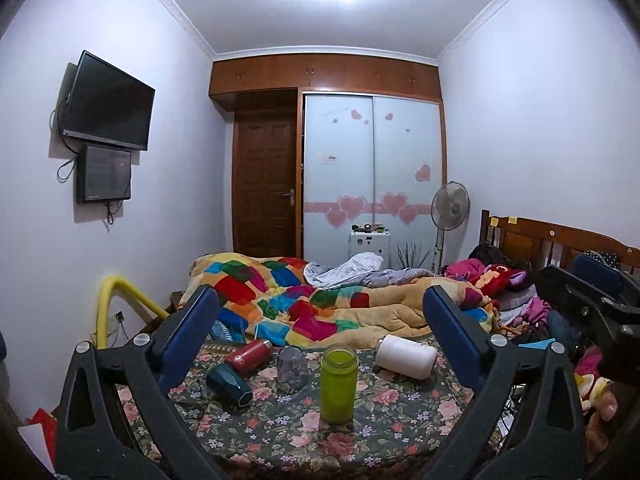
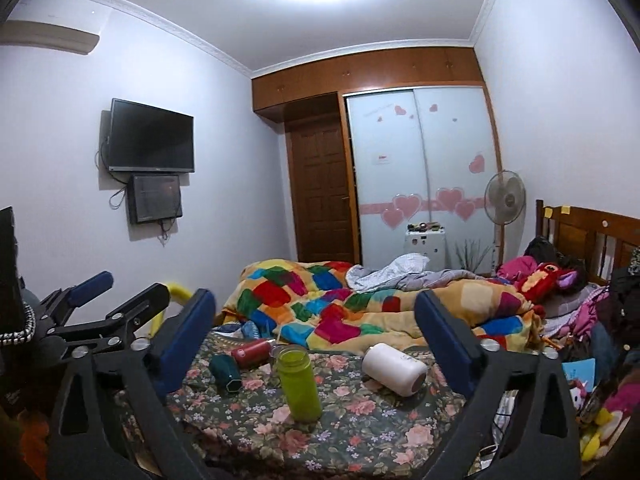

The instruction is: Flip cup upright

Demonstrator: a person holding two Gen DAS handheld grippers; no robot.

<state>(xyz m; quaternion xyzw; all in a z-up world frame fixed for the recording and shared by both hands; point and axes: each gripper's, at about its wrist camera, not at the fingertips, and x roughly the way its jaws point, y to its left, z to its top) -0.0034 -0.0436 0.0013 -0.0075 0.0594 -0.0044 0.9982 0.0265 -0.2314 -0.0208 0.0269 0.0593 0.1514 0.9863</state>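
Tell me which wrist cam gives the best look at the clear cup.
Left wrist. The clear cup stands unobstructed on the floral sheet, mouth down by the look of it, between the red bottle and green bottle. In right wrist, the green bottle hides most of it; only a sliver shows.

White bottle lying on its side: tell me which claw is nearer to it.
Right, as far as the views show. The right claw has the white bottle low between its open fingers, toward its right finger. The left claw sits further left, centred on the green bottle.

A floral-covered bed (image 1: 280,420) carries an upright green bottle (image 1: 339,382); white (image 1: 406,356), red (image 1: 248,354) and teal (image 1: 229,384) cups lie around it.
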